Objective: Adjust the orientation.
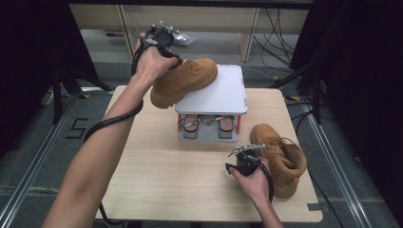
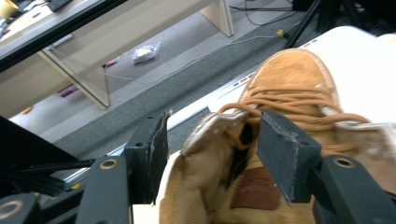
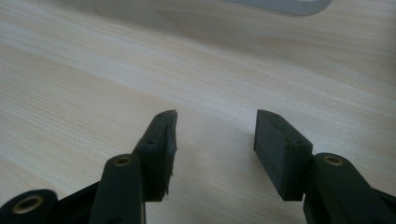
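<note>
Two tan suede lace-up boots are in sight: one boot [image 1: 185,80] is held up with its sole tilted against the left edge of a grey two-tier rack [image 1: 223,90], the other boot [image 1: 280,156] lies on the right part of the pale wooden table [image 1: 166,171]. Two more shoes [image 1: 191,127] sit side by side on the rack's lower shelf, under its flat grey top. In the left gripper view, the left gripper [image 2: 212,140] has its jaws set on either side of the raised boot's collar, one outside the opening and one inside by the laces, though whether they pinch it I cannot tell. That arm reaches far forward, wrist bent down over the boot. The right gripper [image 1: 244,156] hovers low just beside the lying boot, jaws wide apart and holding nothing, with bare tabletop between them.
</note>
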The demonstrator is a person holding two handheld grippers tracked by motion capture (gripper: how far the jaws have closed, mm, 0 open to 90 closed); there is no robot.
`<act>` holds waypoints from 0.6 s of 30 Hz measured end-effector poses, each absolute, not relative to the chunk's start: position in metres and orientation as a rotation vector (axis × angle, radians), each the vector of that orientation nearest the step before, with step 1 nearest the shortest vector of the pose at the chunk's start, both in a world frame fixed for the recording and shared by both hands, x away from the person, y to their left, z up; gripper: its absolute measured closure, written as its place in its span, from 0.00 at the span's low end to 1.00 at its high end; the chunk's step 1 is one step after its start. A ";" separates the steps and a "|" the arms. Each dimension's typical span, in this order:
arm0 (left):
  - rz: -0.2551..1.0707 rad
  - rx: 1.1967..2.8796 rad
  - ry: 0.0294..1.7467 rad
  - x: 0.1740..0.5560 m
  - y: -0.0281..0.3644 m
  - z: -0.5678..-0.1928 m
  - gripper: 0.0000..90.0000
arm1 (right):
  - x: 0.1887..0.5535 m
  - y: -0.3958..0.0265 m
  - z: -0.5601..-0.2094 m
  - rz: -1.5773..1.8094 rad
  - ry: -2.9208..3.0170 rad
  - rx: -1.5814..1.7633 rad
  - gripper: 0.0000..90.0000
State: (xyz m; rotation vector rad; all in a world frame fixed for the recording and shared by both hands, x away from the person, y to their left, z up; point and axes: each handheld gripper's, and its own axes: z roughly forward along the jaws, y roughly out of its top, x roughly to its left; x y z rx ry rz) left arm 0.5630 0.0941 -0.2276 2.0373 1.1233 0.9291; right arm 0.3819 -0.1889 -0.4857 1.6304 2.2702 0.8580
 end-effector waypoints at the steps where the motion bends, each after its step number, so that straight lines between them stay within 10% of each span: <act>1: 0.935 2.056 1.117 0.562 0.095 -0.226 0.47 | 0.381 -0.187 -0.486 0.868 2.270 1.647 0.55; 13: 0.825 1.952 1.088 0.542 0.102 -0.206 0.54 | 0.382 -0.188 -0.486 0.880 2.268 1.643 0.55; 18: 0.791 1.940 1.090 0.529 0.119 -0.199 0.78 | 0.383 -0.189 -0.487 0.847 2.256 1.610 0.55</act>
